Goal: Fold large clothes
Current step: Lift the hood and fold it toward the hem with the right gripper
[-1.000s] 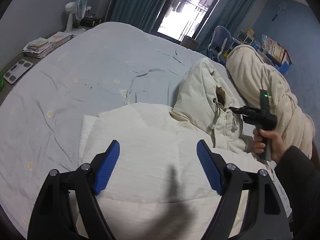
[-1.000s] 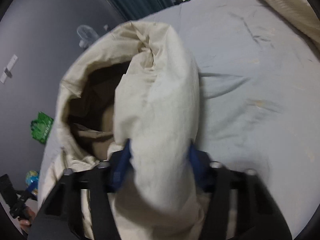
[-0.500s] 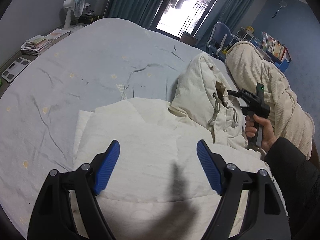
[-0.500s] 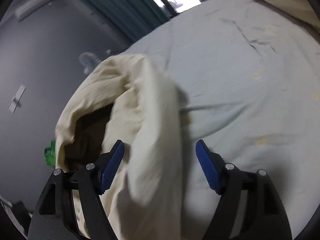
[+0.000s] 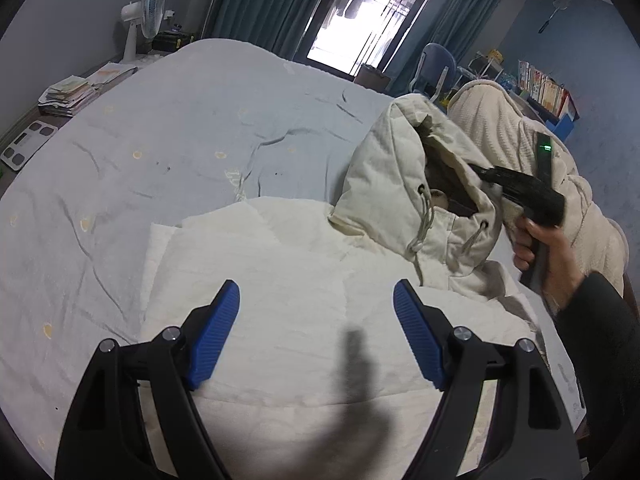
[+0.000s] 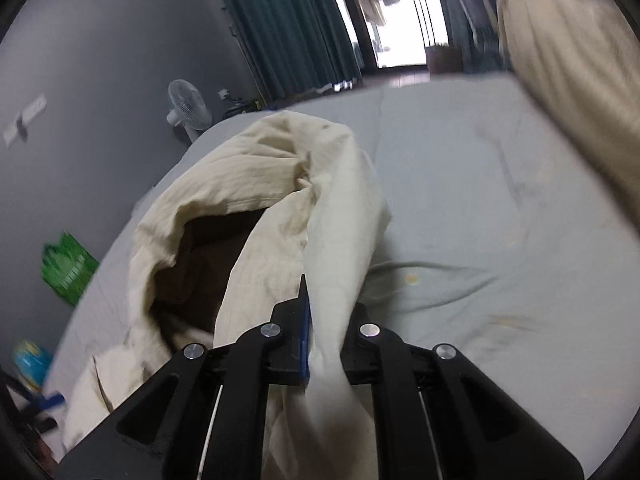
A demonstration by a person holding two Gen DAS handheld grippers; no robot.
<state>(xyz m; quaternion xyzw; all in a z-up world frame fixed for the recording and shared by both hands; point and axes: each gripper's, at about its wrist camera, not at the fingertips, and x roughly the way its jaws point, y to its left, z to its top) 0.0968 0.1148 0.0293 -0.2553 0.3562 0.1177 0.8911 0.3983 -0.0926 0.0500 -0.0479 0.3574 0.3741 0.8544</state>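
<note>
A cream padded hooded coat (image 5: pixel 288 280) lies folded on the pale blue bed (image 5: pixel 180 128). Its hood (image 5: pixel 396 184) stands up at the right, dark lining showing. My left gripper (image 5: pixel 316 320) is open and empty, hovering over the folded body of the coat. My right gripper (image 6: pixel 324 332) is shut on the right edge of the hood (image 6: pixel 320 208); in the left wrist view it (image 5: pixel 496 178) is at the hood's far rim, held by a hand in a dark sleeve.
A second cream garment (image 5: pixel 520 136) lies heaped at the bed's right side. A white fan (image 5: pixel 148 12), stacked papers (image 5: pixel 68 94) and a scale (image 5: pixel 26 146) stand left of the bed. Curtains and a window are behind.
My right gripper opened off the hood half a second ago and has now shut on its edge again. My left gripper stayed open over the coat, shifting slightly.
</note>
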